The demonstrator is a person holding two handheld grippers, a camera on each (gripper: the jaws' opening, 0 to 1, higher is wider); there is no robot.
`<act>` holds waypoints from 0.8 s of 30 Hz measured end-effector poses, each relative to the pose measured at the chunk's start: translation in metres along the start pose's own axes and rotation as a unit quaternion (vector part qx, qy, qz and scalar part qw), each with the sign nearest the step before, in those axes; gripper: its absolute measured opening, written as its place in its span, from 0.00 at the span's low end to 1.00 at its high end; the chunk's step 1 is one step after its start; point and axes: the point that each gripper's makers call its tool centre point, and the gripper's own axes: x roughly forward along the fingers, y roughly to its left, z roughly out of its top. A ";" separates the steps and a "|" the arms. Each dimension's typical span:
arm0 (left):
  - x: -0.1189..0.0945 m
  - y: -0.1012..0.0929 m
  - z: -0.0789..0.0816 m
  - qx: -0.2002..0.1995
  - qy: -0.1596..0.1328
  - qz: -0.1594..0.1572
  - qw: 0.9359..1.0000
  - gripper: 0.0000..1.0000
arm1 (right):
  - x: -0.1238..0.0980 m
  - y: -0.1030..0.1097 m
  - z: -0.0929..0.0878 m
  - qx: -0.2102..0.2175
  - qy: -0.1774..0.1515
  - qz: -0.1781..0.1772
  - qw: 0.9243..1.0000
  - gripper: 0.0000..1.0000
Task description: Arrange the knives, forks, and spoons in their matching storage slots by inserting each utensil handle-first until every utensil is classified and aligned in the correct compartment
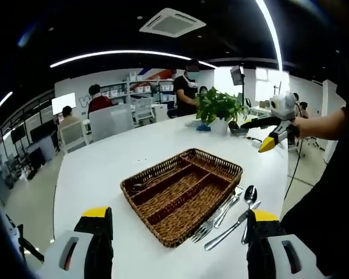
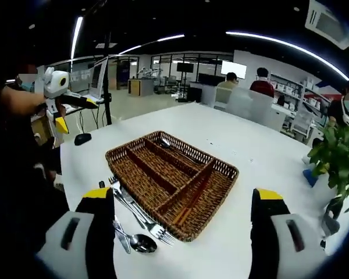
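Nearest in the left gripper view, the left tongs (image 1: 174, 232) stand spread wide with nothing between them, hovering above the white tabletop (image 1: 99, 168). In the right gripper view the right tongs (image 2: 186, 212) are likewise spread and empty.

Just past the jaws lies the loose cutlery: a spoon (image 2: 141, 243), a fork (image 2: 153, 228) and a knife (image 2: 121, 235), bunched and partly overlapping, just beside one long edge of the wicker tray (image 2: 173, 177). I count at least four or five pieces; the overlap hides the exact split. The tray has three long slots plus one cross slot, and something metallic seems to sit in that end slot (image 1: 141, 186), too dim to name.

The likely trouble is the pile itself: closing on one handle may drag or lift a neighbour, and thin steel flat on a smooth top may slip out.

Further off stands one potted plant (image 1: 219, 107), with people and shelving behind.
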 end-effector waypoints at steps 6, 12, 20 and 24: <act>-0.001 0.000 -0.011 -0.013 0.004 -0.003 1.000 1.00 | -0.008 0.001 -0.005 0.003 -0.004 0.003 1.000 0.99; -0.002 -0.008 -0.022 -0.005 0.021 -0.016 1.000 0.99 | -0.007 0.007 -0.013 -0.006 0.011 0.013 1.000 0.99; -0.004 -0.014 -0.018 -0.009 0.018 -0.022 1.000 0.94 | -0.009 0.005 -0.012 -0.016 0.013 0.014 1.000 0.99; 0.007 -0.035 -0.009 0.007 0.020 -0.046 0.999 0.95 | -0.011 0.004 -0.013 -0.016 0.011 0.014 1.000 0.99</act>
